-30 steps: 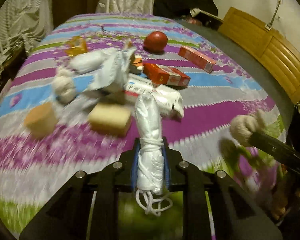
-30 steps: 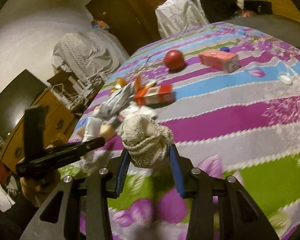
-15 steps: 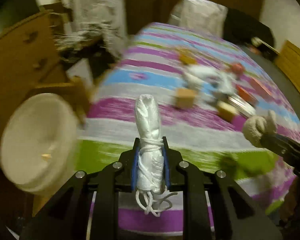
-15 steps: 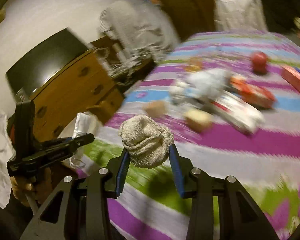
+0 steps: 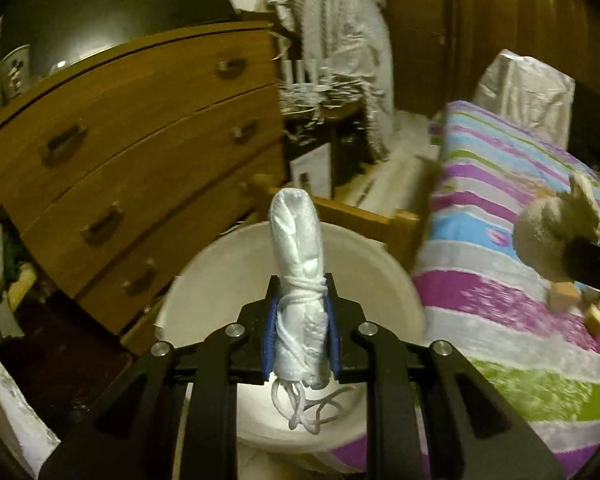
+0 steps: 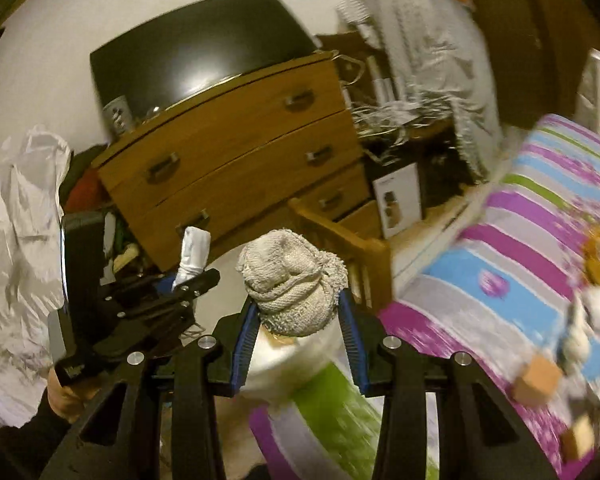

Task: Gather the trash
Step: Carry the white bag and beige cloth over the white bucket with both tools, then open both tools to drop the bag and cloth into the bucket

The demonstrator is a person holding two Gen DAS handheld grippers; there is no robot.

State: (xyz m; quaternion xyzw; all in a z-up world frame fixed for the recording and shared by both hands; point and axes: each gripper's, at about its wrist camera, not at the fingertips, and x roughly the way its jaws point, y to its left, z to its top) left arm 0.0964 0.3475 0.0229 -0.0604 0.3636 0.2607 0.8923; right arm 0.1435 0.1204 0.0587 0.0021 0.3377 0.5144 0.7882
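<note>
The left gripper (image 5: 300, 330) has its fingers closed on a rolled white mask with strings (image 5: 298, 264), over a round white plastic bin (image 5: 388, 280). The right gripper (image 6: 298, 334) clamps a balled beige knitted cloth (image 6: 292, 280) beside the striped bed (image 6: 520, 248). A wooden dresser (image 5: 140, 160) stands behind.

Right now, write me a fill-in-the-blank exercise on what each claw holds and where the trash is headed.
1. The left claw is shut on a white bundle tied with ____.
2. The right claw grips a balled-up beige ____ rag.
3. Below the bundle sits a round white ____, beside the striped bedspread.
4. Behind it stands a wooden ____ of drawers.

Missing words: string; knitted; bin; chest
</note>
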